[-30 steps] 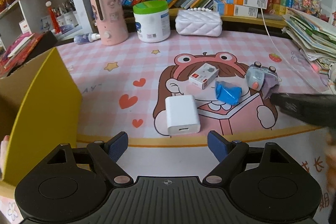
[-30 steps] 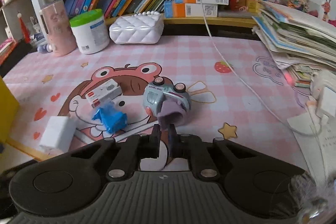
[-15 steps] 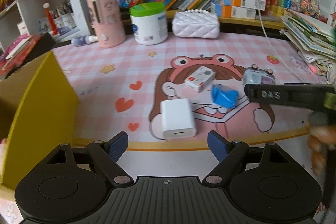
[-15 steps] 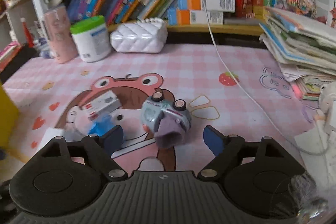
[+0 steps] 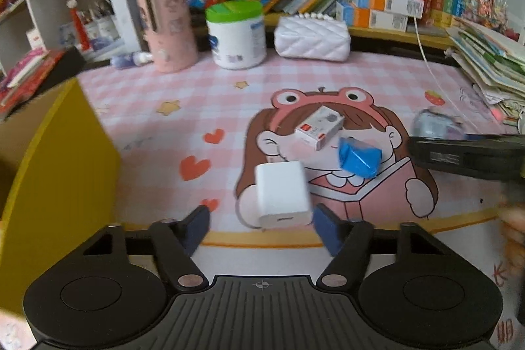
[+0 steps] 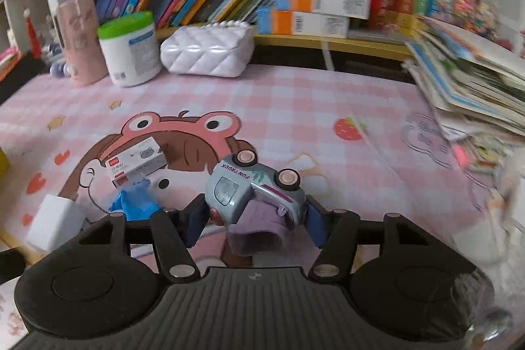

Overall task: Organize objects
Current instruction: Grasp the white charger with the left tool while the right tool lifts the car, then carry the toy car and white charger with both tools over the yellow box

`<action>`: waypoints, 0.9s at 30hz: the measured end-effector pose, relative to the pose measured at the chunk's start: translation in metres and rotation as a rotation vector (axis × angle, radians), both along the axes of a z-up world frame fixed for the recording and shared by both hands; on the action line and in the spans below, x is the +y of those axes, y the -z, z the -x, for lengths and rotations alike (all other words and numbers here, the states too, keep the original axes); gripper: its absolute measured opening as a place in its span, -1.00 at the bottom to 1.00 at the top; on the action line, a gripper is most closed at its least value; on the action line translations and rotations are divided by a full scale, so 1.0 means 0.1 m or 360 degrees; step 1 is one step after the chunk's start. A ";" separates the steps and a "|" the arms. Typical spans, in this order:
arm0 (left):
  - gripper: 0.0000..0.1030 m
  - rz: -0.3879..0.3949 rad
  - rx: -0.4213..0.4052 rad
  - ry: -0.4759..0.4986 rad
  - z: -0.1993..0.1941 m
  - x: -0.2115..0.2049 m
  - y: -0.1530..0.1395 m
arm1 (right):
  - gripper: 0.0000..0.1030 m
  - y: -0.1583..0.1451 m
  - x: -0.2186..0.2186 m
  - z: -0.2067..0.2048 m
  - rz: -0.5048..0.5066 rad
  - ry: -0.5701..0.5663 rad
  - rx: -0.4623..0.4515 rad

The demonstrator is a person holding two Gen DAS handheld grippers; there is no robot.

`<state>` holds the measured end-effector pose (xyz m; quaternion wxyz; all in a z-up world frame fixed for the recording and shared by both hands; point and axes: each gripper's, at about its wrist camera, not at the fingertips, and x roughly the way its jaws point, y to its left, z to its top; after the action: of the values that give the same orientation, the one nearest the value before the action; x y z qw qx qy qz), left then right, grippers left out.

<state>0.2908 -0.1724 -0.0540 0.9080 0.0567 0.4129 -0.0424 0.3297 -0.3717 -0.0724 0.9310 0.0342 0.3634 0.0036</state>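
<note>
A white charger block (image 5: 282, 195) lies on the pink mat between the fingers of my left gripper (image 5: 262, 223). Its jaws are closing; the right pad is near the block and a gap shows on the left. A grey toy truck (image 6: 252, 186) lies on its side with a purple piece under it. My right gripper (image 6: 256, 220) is closing on it, with the pads against both its sides. A small white-and-red box (image 5: 318, 128) and a blue crumpled packet (image 5: 359, 156) lie between the two. The right gripper's finger (image 5: 459, 154) crosses the left wrist view.
A yellow box wall (image 5: 59, 186) stands at the left. At the back are a pink cylinder (image 5: 167, 25), a green-lidded white tub (image 5: 236, 35) and a quilted white pouch (image 5: 311, 38). Stacked booklets (image 6: 475, 81) crowd the right. A white cable (image 5: 426, 54) hangs down.
The left gripper moved up to the charger and its jaws narrowed around it. The right gripper went from shut to wide open, then narrowed onto the toy truck as it moved in.
</note>
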 end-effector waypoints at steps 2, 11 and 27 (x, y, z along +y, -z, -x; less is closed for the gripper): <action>0.06 0.0023 0.0028 0.0000 -0.12 -0.03 0.09 | 0.13 -0.08 -0.04 0.13 -0.0032 0.0009 -0.0007; -0.15 0.0034 0.0085 -0.0032 -0.40 -0.10 0.27 | 0.13 -0.31 0.08 0.61 -0.0077 -0.0090 -0.0010; -0.20 0.0214 -0.0082 0.0037 0.23 0.17 -0.27 | 0.13 -0.38 0.46 0.97 -0.0046 -0.0155 0.0096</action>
<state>0.2676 -0.1558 -0.0266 0.9196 0.0013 0.3848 -0.0791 0.2327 -0.3253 -0.0341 0.9178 0.0299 0.3923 0.0530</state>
